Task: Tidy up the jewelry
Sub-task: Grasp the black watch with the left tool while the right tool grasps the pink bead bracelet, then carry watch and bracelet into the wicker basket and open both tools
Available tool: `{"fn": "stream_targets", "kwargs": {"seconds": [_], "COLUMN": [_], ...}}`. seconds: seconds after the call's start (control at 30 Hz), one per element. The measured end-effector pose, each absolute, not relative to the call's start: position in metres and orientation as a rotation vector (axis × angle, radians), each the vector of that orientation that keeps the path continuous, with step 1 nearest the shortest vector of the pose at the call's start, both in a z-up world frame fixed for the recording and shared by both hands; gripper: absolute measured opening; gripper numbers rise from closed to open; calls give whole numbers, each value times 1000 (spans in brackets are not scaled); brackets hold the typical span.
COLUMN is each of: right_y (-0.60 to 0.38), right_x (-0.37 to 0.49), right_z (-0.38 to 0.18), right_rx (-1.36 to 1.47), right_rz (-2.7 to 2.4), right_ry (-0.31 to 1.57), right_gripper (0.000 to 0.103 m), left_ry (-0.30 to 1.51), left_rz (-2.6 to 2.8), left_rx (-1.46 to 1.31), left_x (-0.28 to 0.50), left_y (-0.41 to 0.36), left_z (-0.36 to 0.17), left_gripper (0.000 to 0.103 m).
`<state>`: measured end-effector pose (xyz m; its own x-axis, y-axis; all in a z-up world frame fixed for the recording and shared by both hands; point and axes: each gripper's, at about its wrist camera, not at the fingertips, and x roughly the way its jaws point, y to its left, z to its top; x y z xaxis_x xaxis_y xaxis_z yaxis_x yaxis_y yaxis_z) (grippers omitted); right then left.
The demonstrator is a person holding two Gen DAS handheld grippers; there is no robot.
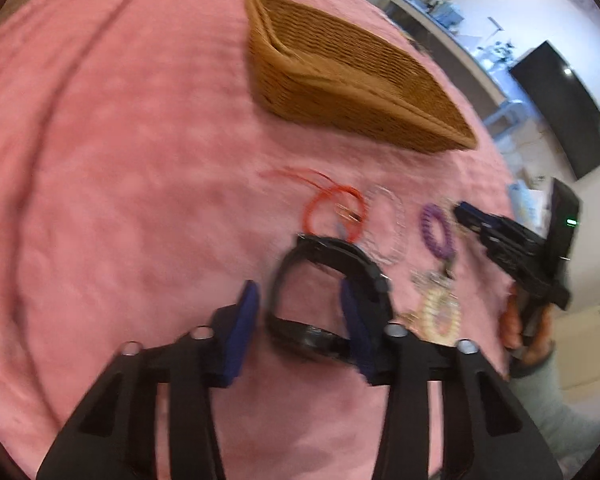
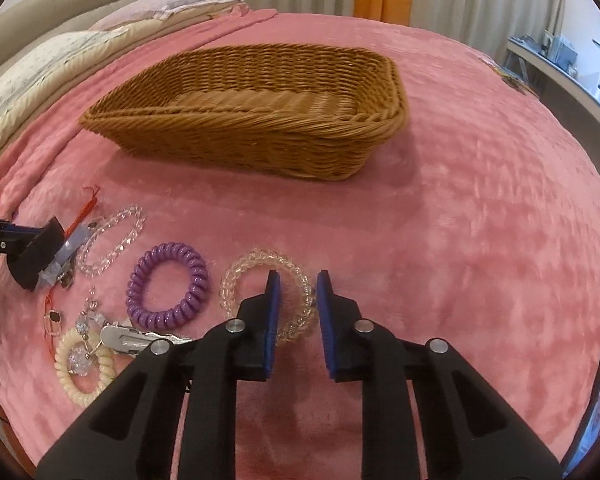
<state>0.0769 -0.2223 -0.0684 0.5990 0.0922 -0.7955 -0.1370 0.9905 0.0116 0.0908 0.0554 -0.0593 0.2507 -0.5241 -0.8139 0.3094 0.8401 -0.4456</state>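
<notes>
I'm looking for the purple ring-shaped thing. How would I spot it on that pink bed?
Start at the big wicker basket on the pink blanket, then look at the jewelry scattered in front of it. The purple spiral hair tie lies flat between a clear bead bracelet and a clear spiral tie; it's the only purple piece.

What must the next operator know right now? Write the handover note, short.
Left gripper: open, jaws straddling the black band; grip not confirmed.
Right gripper: open, one side of the clear coil tie between its jaws, not clamped.
Basket: on the pink blanket, nothing visible inside.
Loose on the blanket: purple coil tie, clear bead bracelet, cream coil tie, silver clip, red cord.
Done: nothing in the basket.
Left: presumably every piece goes in.
</notes>
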Motion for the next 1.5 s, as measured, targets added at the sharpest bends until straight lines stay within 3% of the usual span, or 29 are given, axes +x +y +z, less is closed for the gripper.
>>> {"fn": "stream_targets", "kwargs": {"seconds": [0.13,0.17,0.2,0.3,0.73,1.07,1.27,1.5], "right_y": [-218,-215,-214,-212,-225,-226,-228,-233], "right_x": [76,73,72,65,46,97,164,201], "right_z": [-68,-67,-66,-63,-28,53,30,-21], "right_rx": [-72,-80,-83,-94,-13,-3,7,17], "right_rz": [152,171,183,187,197,140,97,85], "right_ry": [913,907,900,874,762,595,669,804], "right_gripper": [8,8,8,8,8,8,8,8], "left_ry": [1128,1114,1091,1036,846,698,741,904], "left_rz": [-520,-503,-477,-466,-428,-422,-368,-340], "left_rx": [-166,-163,-165,-206,-231,-219,-185,-115], "left_x": [73,70,65,52,28,94,164,211], "left_y": [54,55,59,71,69,25,-13,-41], "left_z": [-53,-51,-50,-45,-9,70,61,10], "left_gripper": [31,23,8,5,3,3,4,4]}}
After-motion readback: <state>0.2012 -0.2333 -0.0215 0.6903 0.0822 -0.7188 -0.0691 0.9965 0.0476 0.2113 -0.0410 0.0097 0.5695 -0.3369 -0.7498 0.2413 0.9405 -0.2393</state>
